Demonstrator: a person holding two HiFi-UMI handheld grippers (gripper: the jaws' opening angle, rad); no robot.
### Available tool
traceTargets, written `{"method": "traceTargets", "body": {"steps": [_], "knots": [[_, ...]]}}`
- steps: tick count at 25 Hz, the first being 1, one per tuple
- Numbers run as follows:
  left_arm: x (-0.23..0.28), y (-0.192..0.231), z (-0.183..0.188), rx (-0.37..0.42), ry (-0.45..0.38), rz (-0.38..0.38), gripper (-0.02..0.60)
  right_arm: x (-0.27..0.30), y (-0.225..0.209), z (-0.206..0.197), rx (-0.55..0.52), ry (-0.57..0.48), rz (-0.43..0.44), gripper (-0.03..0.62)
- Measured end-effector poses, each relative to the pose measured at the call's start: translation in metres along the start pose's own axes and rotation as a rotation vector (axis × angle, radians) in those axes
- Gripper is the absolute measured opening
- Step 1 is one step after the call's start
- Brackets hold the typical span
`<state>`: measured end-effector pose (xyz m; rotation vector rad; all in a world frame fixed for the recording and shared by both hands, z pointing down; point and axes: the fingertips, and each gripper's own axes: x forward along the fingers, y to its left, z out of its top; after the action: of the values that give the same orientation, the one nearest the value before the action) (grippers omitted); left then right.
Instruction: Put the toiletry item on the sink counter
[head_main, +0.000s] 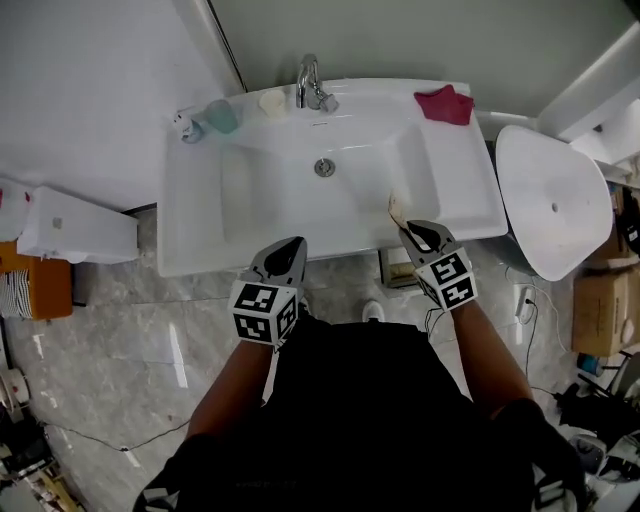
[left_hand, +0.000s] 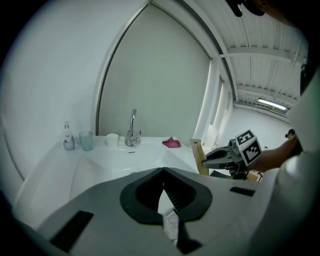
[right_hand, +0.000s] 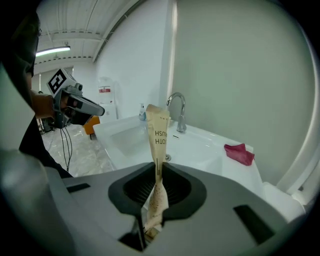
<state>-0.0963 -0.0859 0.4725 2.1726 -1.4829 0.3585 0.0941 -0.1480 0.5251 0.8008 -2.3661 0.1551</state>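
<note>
**Toothbrush packet pinched in your right tongs**

Your right gripper (head_main: 418, 232) clamps the paper toothbrush packet (right_hand: 157, 132), which stands up past the jaw tips over the sink (head_main: 200, 255) at its near right edge. Your left gripper (head_main: 290, 246), jaws together, hovers to its left.

Grey left tongs (head_main: 290, 245) and right tongs (head_main: 408, 230) carry black-and-white marker cubes (head_main: 262, 312); clothing (head_main: 370, 420) is black.

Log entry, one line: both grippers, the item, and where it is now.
right gripper: shut on toothbrush packet | left gripper: shut | packet: over sink counter front right, not set down
</note>
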Motion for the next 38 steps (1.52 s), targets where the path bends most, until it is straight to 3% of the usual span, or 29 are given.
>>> {"method": "traceTargets", "body": {"steps": [4,9,18,28,38], "knots": [[-0.005,-0.019,-0.014,-0.026,-0.001,0.051,0.005,-0.008,0.000,-0.019,-0.057,0.019,0.061,0.037],[-0.006,-0.041,-0.032,-0.058,-0.005,0.103,0.005,-0.019,0.003,-0.051,-0.205,0.064,0.133,0.038],[0.002,-0.073,-0.063,-0.106,0.003,0.158,0.005,-0.019,0.016,-0.163,-0.550,0.258,0.228,0.038],[0.010,-0.094,-0.083,-0.110,0.066,0.184,0.005,0.035,-0.025,-0.288,-0.729,0.484,0.203,0.038],[0.005,-0.101,-0.092,-0.109,0.110,0.229,0.005,0.100,-0.034,-0.364,-0.829,0.663,0.247,0.038]]}}
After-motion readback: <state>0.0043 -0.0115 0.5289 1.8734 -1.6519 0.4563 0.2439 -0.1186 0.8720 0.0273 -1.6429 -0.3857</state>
